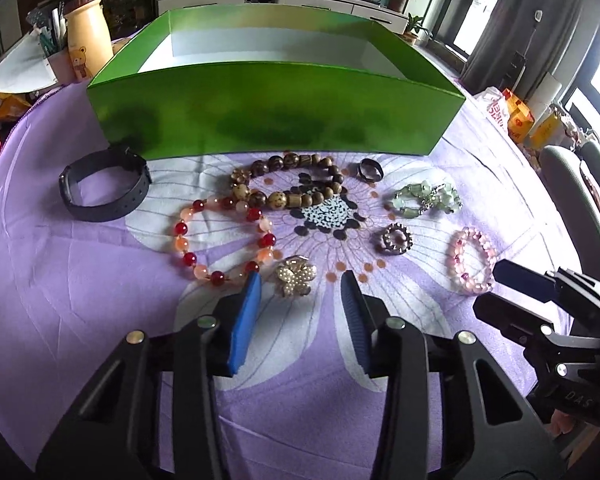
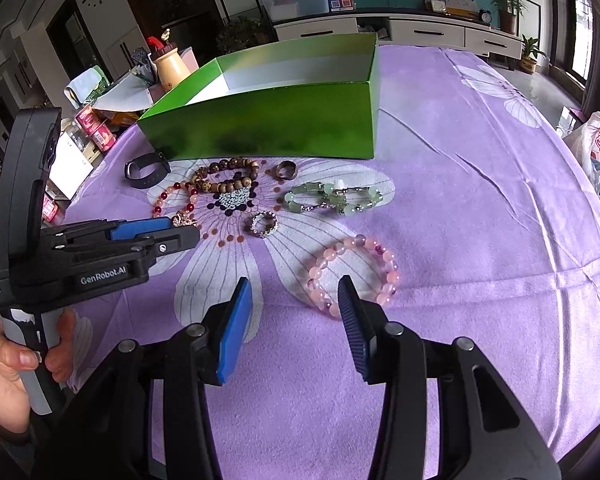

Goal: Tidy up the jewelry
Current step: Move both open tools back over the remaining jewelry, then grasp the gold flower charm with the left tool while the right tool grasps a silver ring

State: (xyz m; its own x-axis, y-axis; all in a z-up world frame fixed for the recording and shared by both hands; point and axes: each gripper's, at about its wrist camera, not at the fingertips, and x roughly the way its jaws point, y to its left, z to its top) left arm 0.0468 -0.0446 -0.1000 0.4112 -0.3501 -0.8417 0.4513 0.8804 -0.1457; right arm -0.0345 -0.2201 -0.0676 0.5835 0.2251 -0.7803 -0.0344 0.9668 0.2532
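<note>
Jewelry — bead bracelets, rings, pearl flower brooch (image 1: 295, 276), black band (image 1: 102, 186) — spread before green box (image 1: 276, 120); left gripper (image 1: 302, 286) and right gripper (image 2: 296, 294) parted, empty.

Green box (image 1: 276, 120); lilac cloth (image 1: 80, 272) with white petal print; black band (image 1: 104, 188); pink bead bracelet (image 2: 354, 276) at 3 o'clock.

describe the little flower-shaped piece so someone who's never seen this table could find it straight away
Start at the big green box on the purple cloth and come toward the near edge, past the red and orange bead bracelet. Just beside that bracelet's near side lies the flower brooch, close ahead of the left gripper. It is the only piece shaped as petals studded with tiny pearls, not a ring or loop.
</note>
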